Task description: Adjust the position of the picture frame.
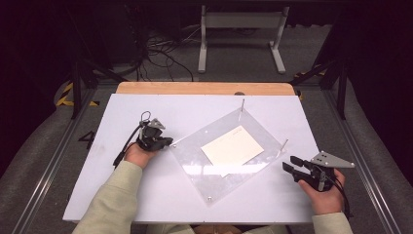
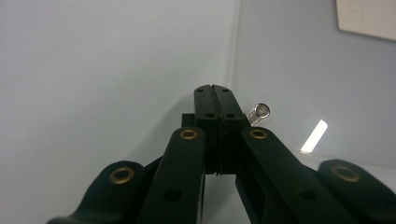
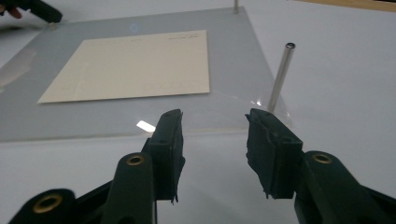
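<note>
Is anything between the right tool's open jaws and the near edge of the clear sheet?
Nothing visible. The right tool faces the clear sheet across bare table; the metal post stands just beyond, toward its right jaw.

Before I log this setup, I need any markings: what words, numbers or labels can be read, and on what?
No text can be read.
Card: faint lines or marks near its top edge, too faint and blurred to read.
Clear plate: no marking seen.
Left gripper and right gripper: no lettering seen.
Floor tape: yellow and black stripes, no words.
</note>
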`<state>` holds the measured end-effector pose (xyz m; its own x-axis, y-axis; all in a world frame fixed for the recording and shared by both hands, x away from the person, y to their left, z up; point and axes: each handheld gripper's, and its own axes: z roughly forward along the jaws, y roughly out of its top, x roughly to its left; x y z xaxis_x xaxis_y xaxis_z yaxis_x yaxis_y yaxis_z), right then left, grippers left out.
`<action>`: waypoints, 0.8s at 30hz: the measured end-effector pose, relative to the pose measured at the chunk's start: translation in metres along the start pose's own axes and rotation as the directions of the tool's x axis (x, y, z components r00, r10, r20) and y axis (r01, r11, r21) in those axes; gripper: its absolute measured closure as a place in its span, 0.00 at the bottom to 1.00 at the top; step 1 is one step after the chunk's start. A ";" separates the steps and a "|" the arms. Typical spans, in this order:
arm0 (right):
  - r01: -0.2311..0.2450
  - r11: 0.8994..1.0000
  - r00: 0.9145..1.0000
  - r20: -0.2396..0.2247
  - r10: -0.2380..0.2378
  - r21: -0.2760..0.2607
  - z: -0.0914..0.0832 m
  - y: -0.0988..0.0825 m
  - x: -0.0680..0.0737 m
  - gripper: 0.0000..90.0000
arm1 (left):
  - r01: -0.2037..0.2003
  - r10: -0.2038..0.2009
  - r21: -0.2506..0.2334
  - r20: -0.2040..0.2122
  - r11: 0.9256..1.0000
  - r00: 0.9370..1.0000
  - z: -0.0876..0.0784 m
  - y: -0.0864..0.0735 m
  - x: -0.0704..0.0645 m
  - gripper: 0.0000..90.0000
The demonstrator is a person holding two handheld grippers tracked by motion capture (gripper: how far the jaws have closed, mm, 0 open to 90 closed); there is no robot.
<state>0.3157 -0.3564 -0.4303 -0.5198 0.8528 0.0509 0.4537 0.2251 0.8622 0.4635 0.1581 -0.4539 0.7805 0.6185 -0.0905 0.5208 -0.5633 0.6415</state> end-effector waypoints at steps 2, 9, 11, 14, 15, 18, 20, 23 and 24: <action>-0.021 1.000 1.000 0.021 0.021 -0.002 -0.002 -0.001 -0.006 0.62 | -0.023 0.023 0.022 0.023 0.999 0.999 -0.001 0.000 -0.007 1.00; -0.058 0.998 0.996 0.071 0.057 0.011 -0.003 -0.003 -0.018 0.61 | -0.094 0.087 0.066 0.103 0.993 0.991 -0.001 0.001 -0.032 1.00; -0.058 0.998 0.996 0.075 0.057 0.021 -0.003 -0.005 -0.020 0.60 | -0.126 0.116 0.075 0.125 0.989 0.985 -0.001 0.001 -0.041 1.00; -0.067 0.997 0.994 0.085 0.065 0.028 -0.003 -0.007 -0.023 0.60 | -0.153 0.139 0.084 0.155 0.985 0.978 -0.001 0.001 -0.051 1.00; -0.077 0.997 0.993 0.089 0.075 0.022 -0.004 -0.008 -0.026 0.60 | -0.160 0.144 0.085 0.169 0.983 0.975 0.000 0.001 -0.053 1.00; -0.085 0.996 0.993 0.081 0.083 0.019 -0.001 -0.009 -0.027 0.59 | -0.177 0.159 0.086 0.187 0.980 0.969 0.000 0.000 -0.059 1.00; -0.081 0.996 0.993 0.091 0.079 0.027 0.002 -0.009 -0.029 0.58 | -0.178 0.162 0.078 0.180 0.981 0.970 0.000 -0.001 -0.061 1.00; -0.084 0.996 0.990 0.113 0.079 0.038 0.009 -0.003 -0.035 0.58 | -0.158 0.145 0.067 0.170 0.985 0.975 -0.001 -0.003 -0.062 0.99; -0.078 0.996 0.989 0.126 0.072 0.044 0.011 0.000 -0.037 0.59 | -0.155 0.144 0.065 0.153 0.986 0.978 -0.002 -0.003 -0.063 0.98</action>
<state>0.3427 -0.3834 -0.4377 -0.3901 0.9195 0.0490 0.5244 0.1781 0.8326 0.4124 0.1221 -0.4491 0.8909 0.4398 -0.1133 0.4149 -0.6868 0.5967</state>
